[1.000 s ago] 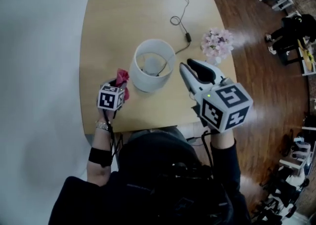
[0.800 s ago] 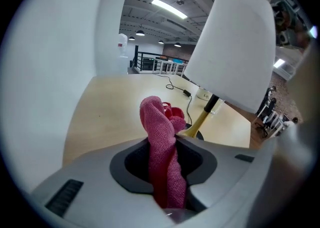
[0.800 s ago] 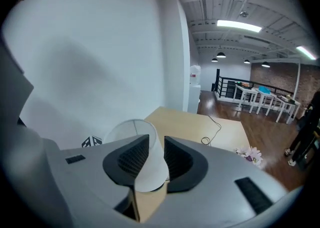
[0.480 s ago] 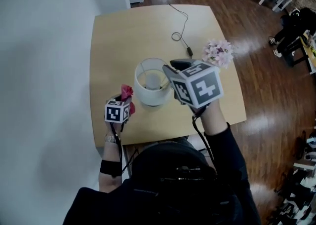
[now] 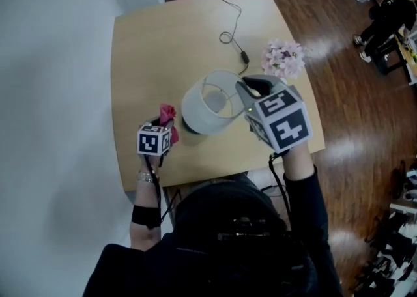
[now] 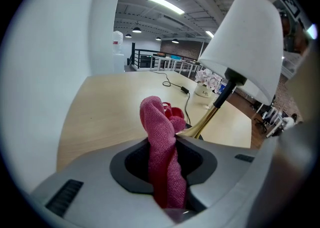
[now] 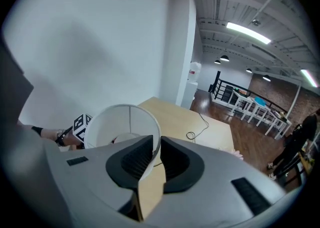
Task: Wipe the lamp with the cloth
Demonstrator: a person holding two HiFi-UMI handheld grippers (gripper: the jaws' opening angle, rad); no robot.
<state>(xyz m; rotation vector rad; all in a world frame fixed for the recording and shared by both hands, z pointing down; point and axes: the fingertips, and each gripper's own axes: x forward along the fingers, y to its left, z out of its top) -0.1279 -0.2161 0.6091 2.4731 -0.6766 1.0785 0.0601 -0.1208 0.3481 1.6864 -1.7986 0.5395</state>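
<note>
On a light wooden table [image 5: 146, 42], the right gripper [image 7: 155, 148], its jaws just having closed in, pinches the white shade rim of a tilted table lamp [image 5: 210, 105]. Beside the lamp's base, the left gripper [image 5: 161, 126] clamps an upright pink cloth [image 6: 162, 157].

Far table [image 5: 137, 55] open (cord [image 5: 231, 28], flowers [image 5: 284, 59] aside); tilted lamp [image 5: 208, 103] blocks the middle

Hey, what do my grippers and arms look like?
Both the left gripper and right gripper are light grey with dark jaw pads, each topped by a white cube with black square markers. Black cables trail from both. The right arm has a dark long sleeve; the left shows a wrist bracelet and black forearm band.
</note>
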